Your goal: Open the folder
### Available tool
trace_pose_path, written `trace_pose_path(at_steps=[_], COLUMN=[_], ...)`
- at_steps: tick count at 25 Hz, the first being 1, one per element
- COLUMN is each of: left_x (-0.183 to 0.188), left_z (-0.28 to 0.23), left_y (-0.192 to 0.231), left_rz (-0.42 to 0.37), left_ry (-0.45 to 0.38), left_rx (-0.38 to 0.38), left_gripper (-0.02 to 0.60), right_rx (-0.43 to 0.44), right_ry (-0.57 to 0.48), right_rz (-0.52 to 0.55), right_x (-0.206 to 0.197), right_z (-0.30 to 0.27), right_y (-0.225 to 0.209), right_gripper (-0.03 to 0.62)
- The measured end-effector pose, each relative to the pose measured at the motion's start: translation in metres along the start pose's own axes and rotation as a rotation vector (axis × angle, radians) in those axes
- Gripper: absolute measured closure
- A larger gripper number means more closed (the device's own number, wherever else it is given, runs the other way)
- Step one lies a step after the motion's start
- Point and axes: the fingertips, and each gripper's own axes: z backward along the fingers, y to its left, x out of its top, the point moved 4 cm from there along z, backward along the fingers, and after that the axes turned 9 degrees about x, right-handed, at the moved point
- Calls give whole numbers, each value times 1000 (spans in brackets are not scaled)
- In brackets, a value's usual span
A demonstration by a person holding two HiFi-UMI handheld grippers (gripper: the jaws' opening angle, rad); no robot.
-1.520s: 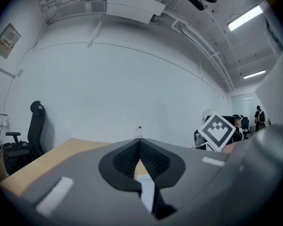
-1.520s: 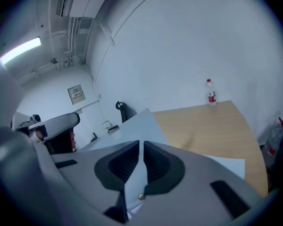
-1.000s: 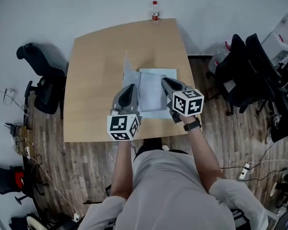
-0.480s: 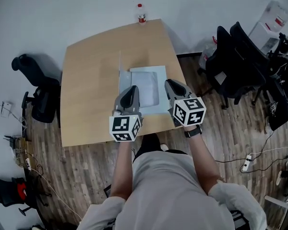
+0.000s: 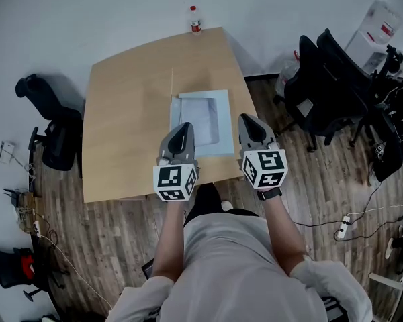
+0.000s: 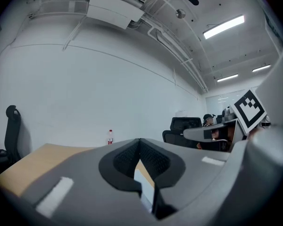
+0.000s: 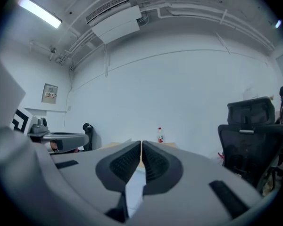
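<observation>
Judging the folder [image 5: 201, 121] already opened, I hold left tongs [image 5: 183, 125] clenched empty and right tongs [image 5: 248, 119] just closing on nothing at its near side.

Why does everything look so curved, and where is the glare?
Head view: the wide lens bows the table; light is even, shadows are soft. Left gripper view: fisheye, black corners, the ceiling lamp glares. Right gripper view: same curve, a strip lamp glares upper left.

Your wooden surface [image 5: 121, 126] carries a pale folder [image 5: 203, 121] toward your side and a bottle [image 5: 195, 20] upright at its far edge.
</observation>
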Motion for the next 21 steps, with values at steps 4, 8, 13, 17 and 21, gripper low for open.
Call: trace_pose_path(at_steps=[4, 8, 13, 17, 21], left_x=[-3, 1, 3, 2, -2], left_z=[1, 1, -1, -1, -2], left_y=[-4, -5, -6, -10, -17], left_rz=[-9, -19, -27, -31, -35], left_ry=[7, 1, 3, 7, 10], left_rx=[-6, -13, -20, -27, -34], left_gripper=[572, 572, 572, 572, 572], right_rx=[-4, -1, -1, 2, 2], right_ry=[3, 0, -10, -12, -7], right_rz=[5, 10, 6, 12, 16], right_x=[-4, -4, 1, 1, -4], right_z=[4, 3, 3, 5, 8], right_y=[2, 4, 2, 2, -1], right_gripper=[574, 574, 574, 574, 574])
